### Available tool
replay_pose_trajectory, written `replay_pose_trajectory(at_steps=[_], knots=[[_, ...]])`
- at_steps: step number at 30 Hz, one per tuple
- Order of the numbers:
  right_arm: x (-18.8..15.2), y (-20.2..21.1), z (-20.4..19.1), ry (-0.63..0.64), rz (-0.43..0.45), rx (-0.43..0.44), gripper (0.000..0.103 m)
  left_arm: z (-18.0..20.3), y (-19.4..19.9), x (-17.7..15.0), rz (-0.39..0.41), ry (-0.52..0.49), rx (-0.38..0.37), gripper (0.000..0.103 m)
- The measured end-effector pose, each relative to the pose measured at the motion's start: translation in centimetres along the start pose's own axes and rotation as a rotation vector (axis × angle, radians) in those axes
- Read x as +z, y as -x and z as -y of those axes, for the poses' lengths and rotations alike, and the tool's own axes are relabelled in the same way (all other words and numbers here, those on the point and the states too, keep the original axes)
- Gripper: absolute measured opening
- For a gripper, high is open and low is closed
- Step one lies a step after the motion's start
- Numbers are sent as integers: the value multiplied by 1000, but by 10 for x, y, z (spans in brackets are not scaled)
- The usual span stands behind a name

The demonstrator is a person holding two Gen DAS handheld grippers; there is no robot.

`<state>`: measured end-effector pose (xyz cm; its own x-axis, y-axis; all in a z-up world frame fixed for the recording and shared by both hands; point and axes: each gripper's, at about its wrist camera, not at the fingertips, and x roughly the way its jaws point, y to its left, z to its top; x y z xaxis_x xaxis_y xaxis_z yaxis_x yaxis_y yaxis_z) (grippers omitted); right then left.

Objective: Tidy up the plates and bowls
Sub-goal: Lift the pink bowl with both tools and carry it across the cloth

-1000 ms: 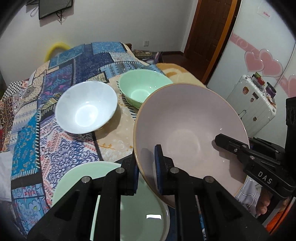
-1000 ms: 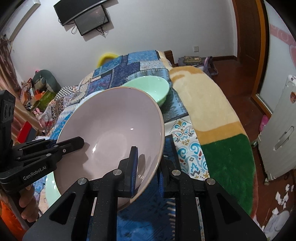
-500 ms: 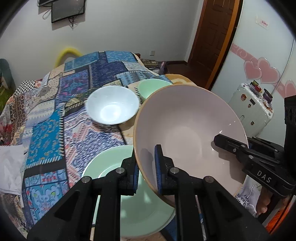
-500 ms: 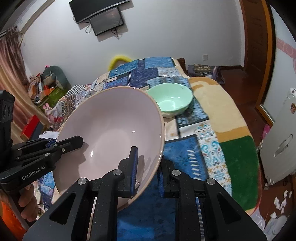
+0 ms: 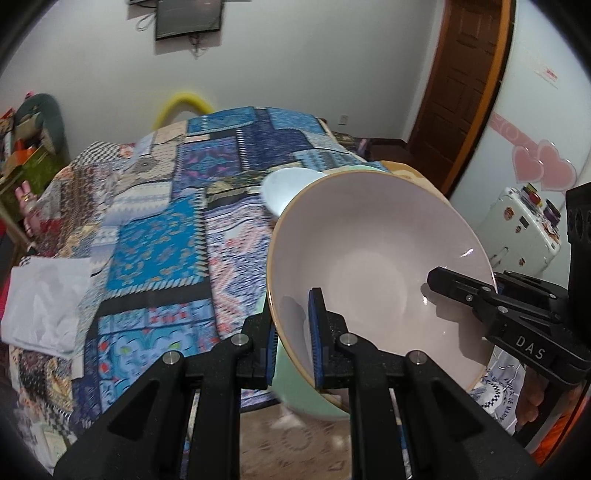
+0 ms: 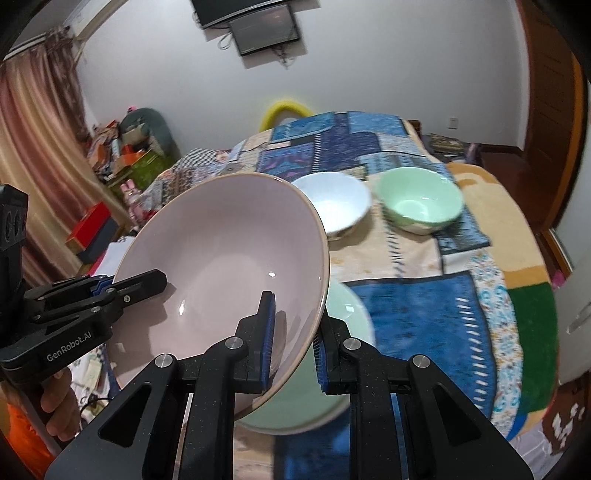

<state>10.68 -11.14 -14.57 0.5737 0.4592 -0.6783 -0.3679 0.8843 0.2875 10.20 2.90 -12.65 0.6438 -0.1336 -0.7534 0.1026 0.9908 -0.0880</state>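
This is looking like a bedroom in a home. A big bed with a patchwork blanket is lying out past the claws. A TV is hanging on the white wall above the far end of the bed. A brown wood door is standing off to the right. A long curtain is hanging far to the left, with boxes and toys piling up beside it. Pink heart stickers are showing on the right, above a white suitcase.
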Motion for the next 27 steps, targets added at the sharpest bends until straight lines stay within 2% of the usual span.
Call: replay_pose_trajectory(at_steps=[11,22,23,25,27], knots=[[-3,-31,-59,83,-47,84,17,-69,29,-27,13,101,86,15],[-14,-69,-107,146,-118,159,19,-129,34,-56,4,166,193,14],[-17,-73,-115,169,-128,166,20,-131,37,-58,19,161,172,12],[-26,-84,-137,248,-152,146,23,-133,39,-59,22,163,85,12],[-36,-98,-151,334,-105,45,21,-127,35,-59,27,136,52,12]])
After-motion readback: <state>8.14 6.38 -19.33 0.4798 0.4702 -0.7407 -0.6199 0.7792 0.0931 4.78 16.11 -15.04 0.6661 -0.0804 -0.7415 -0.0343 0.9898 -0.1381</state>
